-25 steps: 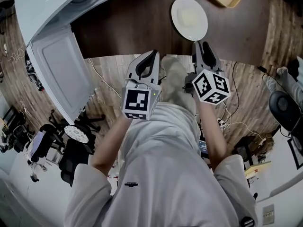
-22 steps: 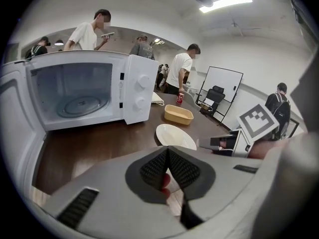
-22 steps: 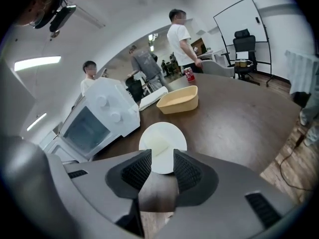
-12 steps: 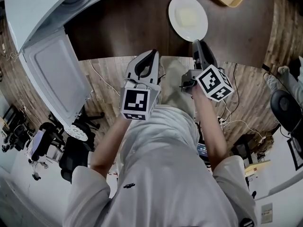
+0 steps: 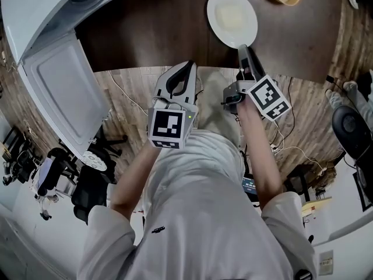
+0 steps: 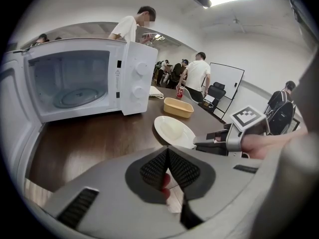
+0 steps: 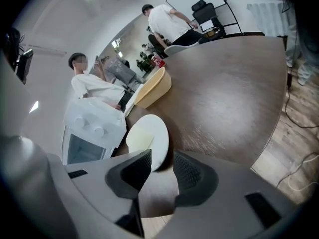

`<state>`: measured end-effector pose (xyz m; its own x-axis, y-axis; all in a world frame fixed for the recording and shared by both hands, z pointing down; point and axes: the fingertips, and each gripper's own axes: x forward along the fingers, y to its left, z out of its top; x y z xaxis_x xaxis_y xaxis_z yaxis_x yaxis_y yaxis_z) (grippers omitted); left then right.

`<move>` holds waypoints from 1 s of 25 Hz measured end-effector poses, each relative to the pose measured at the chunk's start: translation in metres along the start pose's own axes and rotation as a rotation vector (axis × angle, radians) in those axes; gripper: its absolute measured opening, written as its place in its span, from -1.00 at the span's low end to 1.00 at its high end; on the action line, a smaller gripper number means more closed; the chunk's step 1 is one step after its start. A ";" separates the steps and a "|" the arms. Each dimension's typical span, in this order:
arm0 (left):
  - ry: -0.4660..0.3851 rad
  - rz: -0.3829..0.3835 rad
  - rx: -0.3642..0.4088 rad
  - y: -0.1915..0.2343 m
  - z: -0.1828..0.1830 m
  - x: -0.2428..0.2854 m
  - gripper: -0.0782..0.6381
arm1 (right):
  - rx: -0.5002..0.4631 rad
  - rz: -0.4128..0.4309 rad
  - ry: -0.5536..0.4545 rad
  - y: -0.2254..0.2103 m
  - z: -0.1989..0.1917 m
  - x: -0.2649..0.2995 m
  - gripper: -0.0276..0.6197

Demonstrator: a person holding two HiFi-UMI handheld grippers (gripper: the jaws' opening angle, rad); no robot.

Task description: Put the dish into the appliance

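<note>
Step in hand, as judged: approach to the plate, with no grasp made yet.

The left gripper (image 6: 167, 153) was seen closed, its pads meeting at the tips with nothing clamped. It was held at centre frame of the head view, short of the table (image 5: 163, 39) edge.

The right gripper (image 7: 161, 156) was seen with its jaws apart and nothing pressed. The near rim of the plate (image 7: 147, 137) was lined up just beyond its left pad, not yet inside the gap.

The plate was lying flat on the table at upper centre of the head view, well apart from the microwave (image 6: 75, 81) at upper left. The door (image 5: 64, 92) was swung wide open.

Next move, as judged: the right jaws to be slid over the rim and closed, then the plate lifted level and carried left into the cavity.

The turntable (image 6: 79, 96) inside was shown only by the left gripper view. Rim-to-pad alignment was shown only by the right gripper view, and the door's full swing only by the head view. A yellow tray (image 6: 178, 107) and people were noted beyond.
</note>
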<state>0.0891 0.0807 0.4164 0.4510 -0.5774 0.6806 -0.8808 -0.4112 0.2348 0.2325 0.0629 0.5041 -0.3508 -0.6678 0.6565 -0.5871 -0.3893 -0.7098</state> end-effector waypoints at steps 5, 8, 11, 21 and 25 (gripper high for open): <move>-0.001 0.005 -0.006 0.002 -0.003 -0.001 -0.79 | 0.063 0.024 0.013 0.001 -0.003 0.005 -0.54; -0.002 0.007 -0.007 0.001 -0.004 -0.001 -0.79 | 0.092 0.031 0.015 0.002 -0.002 0.007 -0.54; -0.002 0.008 -0.010 0.002 -0.004 -0.002 -0.79 | 0.127 0.039 0.014 0.006 -0.001 0.012 -0.54; -0.005 0.014 -0.008 0.001 -0.002 -0.004 -0.79 | 0.205 0.035 0.016 0.001 0.004 0.015 -0.74; -0.004 0.018 -0.010 0.003 -0.002 -0.006 -0.79 | 0.258 0.074 -0.001 0.000 0.004 0.013 -0.79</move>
<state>0.0833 0.0844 0.4146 0.4358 -0.5875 0.6818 -0.8901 -0.3934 0.2299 0.2308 0.0511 0.5115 -0.3851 -0.7011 0.6001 -0.3540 -0.4883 -0.7977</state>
